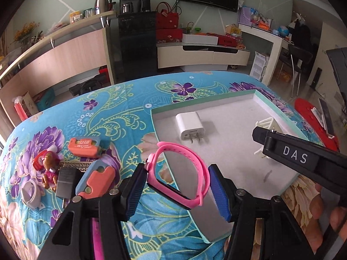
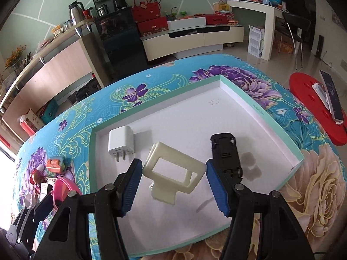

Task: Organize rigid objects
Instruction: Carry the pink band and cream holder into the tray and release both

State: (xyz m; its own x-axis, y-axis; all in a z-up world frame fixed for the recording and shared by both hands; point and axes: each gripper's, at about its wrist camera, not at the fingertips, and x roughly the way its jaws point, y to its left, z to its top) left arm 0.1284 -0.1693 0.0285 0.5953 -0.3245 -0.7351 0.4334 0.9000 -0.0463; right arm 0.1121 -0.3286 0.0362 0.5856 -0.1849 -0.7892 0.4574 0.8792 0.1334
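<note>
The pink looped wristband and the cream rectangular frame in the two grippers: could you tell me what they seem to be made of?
The pink looped wristband looks like soft matte silicone: a thin strap bent into a smooth loop. The cream rectangular frame looks like rigid moulded plastic with a slight sheen: straight edges, crisp corners, uniform colour.

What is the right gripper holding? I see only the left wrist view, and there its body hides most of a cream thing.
Observer: The right gripper is shut on a cream plastic frame.
Operator: Is there anything in the box besides the white charger?
Observer: Yes, a black toy car lies underside up, to the right of the frame.
Operator: Does the frame touch the box floor?
Observer: It seems not; its shadow falls on the floor below it.
</note>
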